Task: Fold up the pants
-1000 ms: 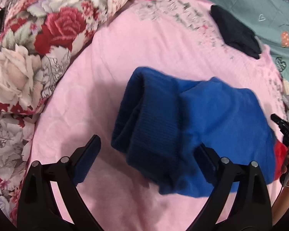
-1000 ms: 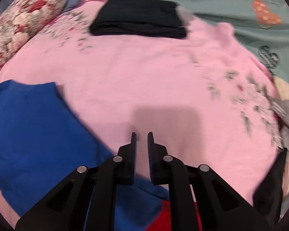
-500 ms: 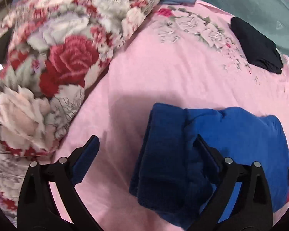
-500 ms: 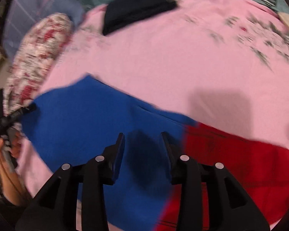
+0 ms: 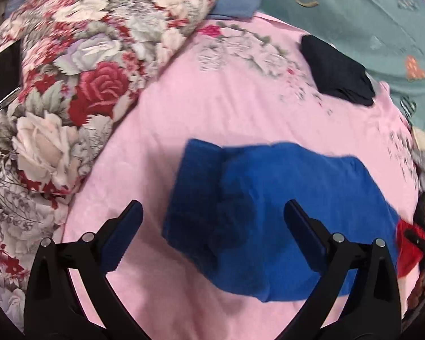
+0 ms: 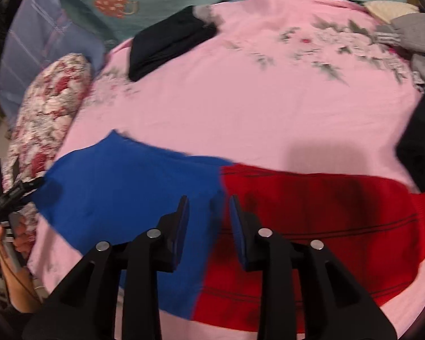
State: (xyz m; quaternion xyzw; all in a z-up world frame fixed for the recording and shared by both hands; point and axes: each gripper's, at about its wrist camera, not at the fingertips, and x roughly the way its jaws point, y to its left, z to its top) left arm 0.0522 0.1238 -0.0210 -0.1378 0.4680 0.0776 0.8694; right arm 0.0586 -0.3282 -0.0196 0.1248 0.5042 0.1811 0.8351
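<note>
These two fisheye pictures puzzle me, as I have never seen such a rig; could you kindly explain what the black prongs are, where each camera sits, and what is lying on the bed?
No robot here: a person holds a two-finger gripper in each hand, and a small camera on each looks forward along its fingers. The black prongs at the bottom of each picture are those fingers.

The left wrist view shows the left gripper, wide open above the blue end of the pants, gripping nothing. The right wrist view shows the right gripper, its jaws opening over the same pants where blue cloth meets red cloth, also gripping nothing. At that picture's left edge you can see the person's hand holding the other tool.

The pants lie on a pink sheet. A folded dark garment lies farther back, and a floral pillow sits beside the sheet.
</note>
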